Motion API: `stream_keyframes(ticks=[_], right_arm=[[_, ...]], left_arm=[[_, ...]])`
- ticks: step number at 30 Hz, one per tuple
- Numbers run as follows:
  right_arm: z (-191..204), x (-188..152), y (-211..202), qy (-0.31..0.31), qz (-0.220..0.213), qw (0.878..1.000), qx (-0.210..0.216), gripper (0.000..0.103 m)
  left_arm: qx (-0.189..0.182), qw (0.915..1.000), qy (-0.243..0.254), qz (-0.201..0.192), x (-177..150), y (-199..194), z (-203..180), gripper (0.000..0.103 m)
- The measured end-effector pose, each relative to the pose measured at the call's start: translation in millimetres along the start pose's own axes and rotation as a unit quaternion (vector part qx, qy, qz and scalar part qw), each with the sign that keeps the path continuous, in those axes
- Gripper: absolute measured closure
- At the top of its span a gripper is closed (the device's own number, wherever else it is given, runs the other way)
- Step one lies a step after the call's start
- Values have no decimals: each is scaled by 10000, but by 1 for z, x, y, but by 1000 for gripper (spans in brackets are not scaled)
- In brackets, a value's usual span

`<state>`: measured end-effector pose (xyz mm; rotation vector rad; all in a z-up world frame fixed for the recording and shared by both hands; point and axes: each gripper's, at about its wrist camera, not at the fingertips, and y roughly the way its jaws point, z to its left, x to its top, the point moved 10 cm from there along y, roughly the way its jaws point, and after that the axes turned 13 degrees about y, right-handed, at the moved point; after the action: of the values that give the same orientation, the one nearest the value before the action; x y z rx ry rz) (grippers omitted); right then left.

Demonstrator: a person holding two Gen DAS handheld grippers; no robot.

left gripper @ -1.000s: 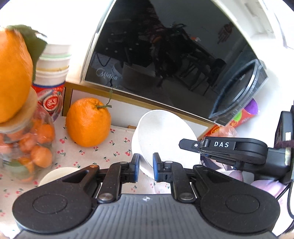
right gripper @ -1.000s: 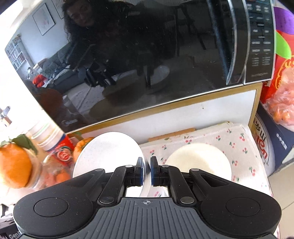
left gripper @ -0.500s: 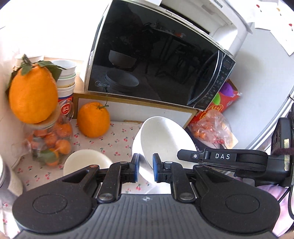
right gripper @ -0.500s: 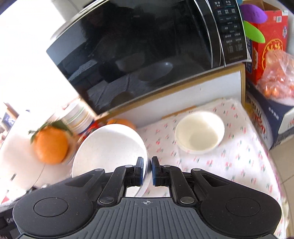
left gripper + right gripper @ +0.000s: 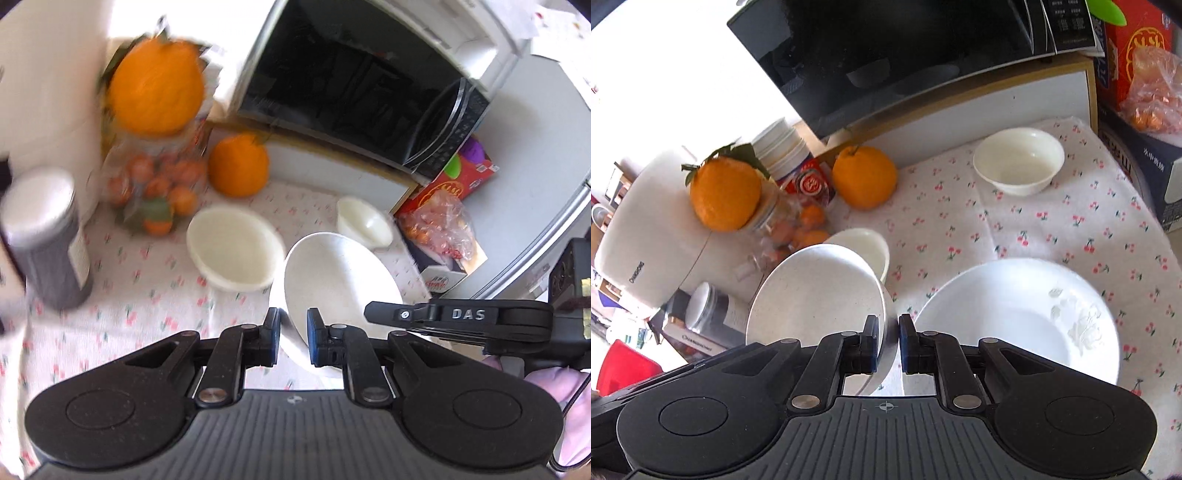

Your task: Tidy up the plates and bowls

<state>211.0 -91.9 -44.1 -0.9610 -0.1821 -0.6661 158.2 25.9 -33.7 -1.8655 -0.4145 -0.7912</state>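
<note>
A white speckled bowl (image 5: 340, 273) hangs tilted above the cherry-print cloth, held at its rim. My left gripper (image 5: 293, 336) is shut on the near rim. My right gripper (image 5: 888, 338) has the opposite rim (image 5: 812, 291) between its jaws, which are opening, and a thin gap shows beside the right pad. It also shows side-on in the left wrist view (image 5: 373, 314). A large white plate (image 5: 1015, 321) lies right of it on the cloth. Further back on the cloth stand two cream bowls, one to the left (image 5: 232, 247) and a smaller one (image 5: 1019, 162) to the right.
A black microwave (image 5: 923, 48) stands on a raised shelf at the back. Two oranges (image 5: 864, 177), a jar of small oranges (image 5: 155, 184), a dark canister (image 5: 48, 240) and a white appliance (image 5: 653, 229) crowd the left. A red box and bagged oranges (image 5: 439, 225) sit at the right.
Both grippers have drawn back from the microwave with the bowl, bringing the cloth, the cream bowls and the large plate into view. The right jaws stand slightly wider than before.
</note>
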Motion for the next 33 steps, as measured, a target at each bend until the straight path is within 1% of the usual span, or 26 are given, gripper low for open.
stream_keyframes(ticks=[1, 3, 7, 12, 15, 20, 30, 33], right_arm=[[-1, -7, 4, 16, 79, 10000, -7, 89], [-1, -17, 13, -4, 266, 9995, -140, 88], [6, -29, 30, -180, 446, 9985, -269, 87], [6, -42, 46, -137, 751, 9964, -379, 87], [8, -47, 51, -189, 863, 9953, -397, 86], [6, -53, 60, -169, 1036, 9937, -399, 86], [3, -53, 67, -176, 1083, 9933, -366, 88], [5, -53, 67, -279, 1108, 9929, -320, 86]], left_arm=[[-24, 9998, -129, 159, -7, 5, 5, 90], [-18, 9995, -177, 267, -12, 10, 14, 90], [89, 9983, -260, 520, -27, 17, 29, 90], [87, 9969, -314, 720, -41, 17, 40, 90], [39, 9957, -416, 832, -47, 18, 46, 90], [9, 9946, -451, 940, -51, 22, 51, 90], [105, 9939, -281, 1057, -52, 27, 48, 90], [43, 9937, -322, 1068, -51, 29, 48, 86]])
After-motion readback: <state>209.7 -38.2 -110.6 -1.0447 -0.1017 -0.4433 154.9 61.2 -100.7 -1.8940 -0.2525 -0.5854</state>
